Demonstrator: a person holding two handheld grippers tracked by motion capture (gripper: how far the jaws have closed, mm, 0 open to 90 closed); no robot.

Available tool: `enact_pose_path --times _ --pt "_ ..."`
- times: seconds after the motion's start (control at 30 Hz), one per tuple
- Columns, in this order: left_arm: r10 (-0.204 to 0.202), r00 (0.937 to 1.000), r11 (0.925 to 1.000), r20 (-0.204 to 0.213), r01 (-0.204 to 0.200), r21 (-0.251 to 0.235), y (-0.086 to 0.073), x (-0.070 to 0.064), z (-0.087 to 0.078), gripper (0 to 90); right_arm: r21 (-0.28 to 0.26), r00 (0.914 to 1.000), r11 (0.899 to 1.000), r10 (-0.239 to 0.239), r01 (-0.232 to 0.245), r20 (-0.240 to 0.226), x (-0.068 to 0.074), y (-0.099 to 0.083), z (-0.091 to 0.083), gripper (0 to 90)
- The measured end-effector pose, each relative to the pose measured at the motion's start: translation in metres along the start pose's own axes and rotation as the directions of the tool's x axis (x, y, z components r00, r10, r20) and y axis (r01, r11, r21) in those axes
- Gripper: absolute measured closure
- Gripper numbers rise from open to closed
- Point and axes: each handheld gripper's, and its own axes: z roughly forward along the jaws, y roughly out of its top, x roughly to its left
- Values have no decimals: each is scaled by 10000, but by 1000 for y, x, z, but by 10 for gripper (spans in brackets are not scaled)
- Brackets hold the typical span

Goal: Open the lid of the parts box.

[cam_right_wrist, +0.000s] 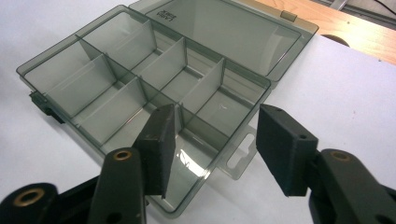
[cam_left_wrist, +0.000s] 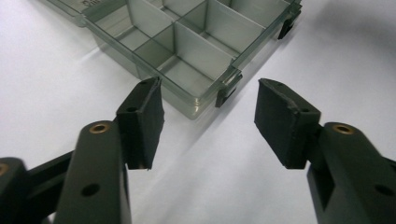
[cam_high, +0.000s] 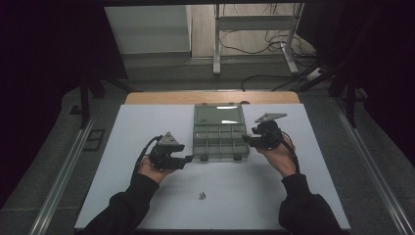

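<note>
A translucent smoky-grey plastic compartment box [cam_high: 219,138] lies near the middle of the white worktop [cam_high: 147,122], its flat hinged lid [cam_high: 218,114] thrown back toward the far edge. Thin plastic dividers split the tray into rectangular cells (their floors look bare, though glare on the plastic makes that hard to confirm), and two dark latches sit on its near wall. The left gripper [cam_left_wrist: 208,123] hovers just off the box's near left corner, its matte black rubber-faced jaws spread wide with nothing between them. The right gripper [cam_right_wrist: 215,149] is likewise released, jaws apart and straddling the tray's right-hand end wall without visibly touching it. A small dark metal object [cam_high: 201,196] lies on the worktop nearer the person, too small to identify. A strip of bare wood shows beyond the white sheet.
</note>
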Motion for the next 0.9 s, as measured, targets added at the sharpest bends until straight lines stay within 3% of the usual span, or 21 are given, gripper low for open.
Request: enact_pose_path --times 0.2,0.9 --pt "-164 9999 9998 0 164 -73 -3 2 -7 352 -107 9999 9999 36 -38 -140 4 -5 -5 419" --pt "-95 9999 9998 -119 93 -159 -11 -2 -27 140 -424 9995 9991 0 -13 -315 20 -20 -21 261"
